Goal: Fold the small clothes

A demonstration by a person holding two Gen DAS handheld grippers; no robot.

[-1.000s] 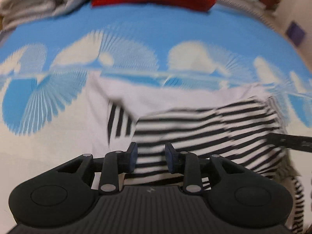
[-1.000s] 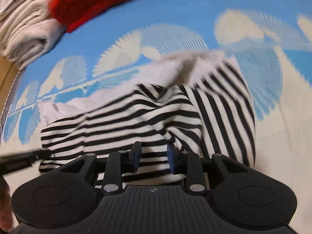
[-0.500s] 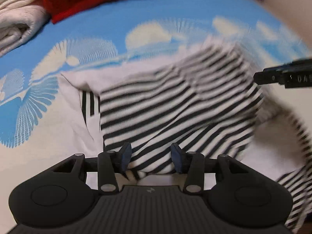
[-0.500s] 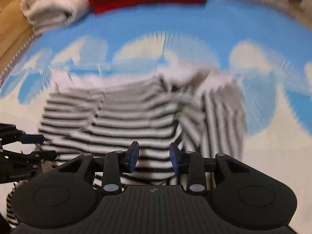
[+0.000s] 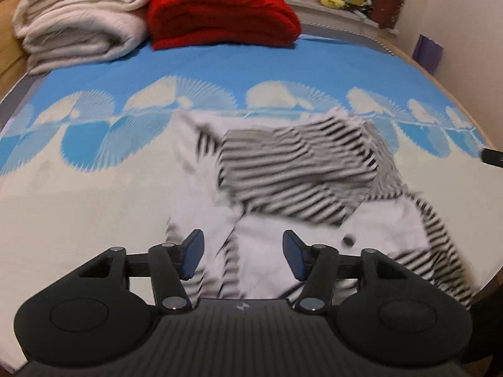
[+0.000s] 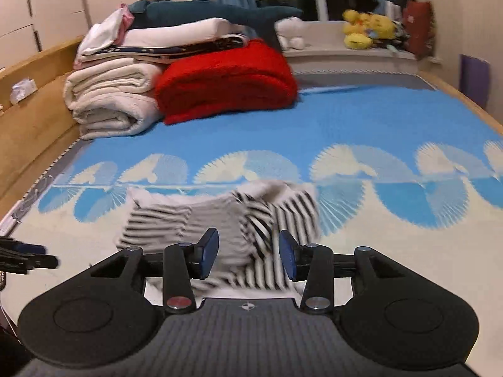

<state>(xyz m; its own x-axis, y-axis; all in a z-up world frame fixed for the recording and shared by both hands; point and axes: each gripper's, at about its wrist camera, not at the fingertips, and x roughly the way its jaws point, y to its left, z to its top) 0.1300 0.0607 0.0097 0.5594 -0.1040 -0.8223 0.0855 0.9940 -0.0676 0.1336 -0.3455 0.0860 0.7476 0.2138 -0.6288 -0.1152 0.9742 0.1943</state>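
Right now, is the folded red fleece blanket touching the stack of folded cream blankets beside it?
Touching. The right wrist view shows the red blanket pressed against the cream blankets, with no blue bed cover between them.

Soft, even indoor light fills both views, warm in tone, with no hard shadows or glare. Motion blur smears the striped garment [image 5: 301, 169], while the folded red blanket [image 6: 226, 81] stays fairly sharp. Fisheye distortion bows the bed [image 6: 377, 119] edges.
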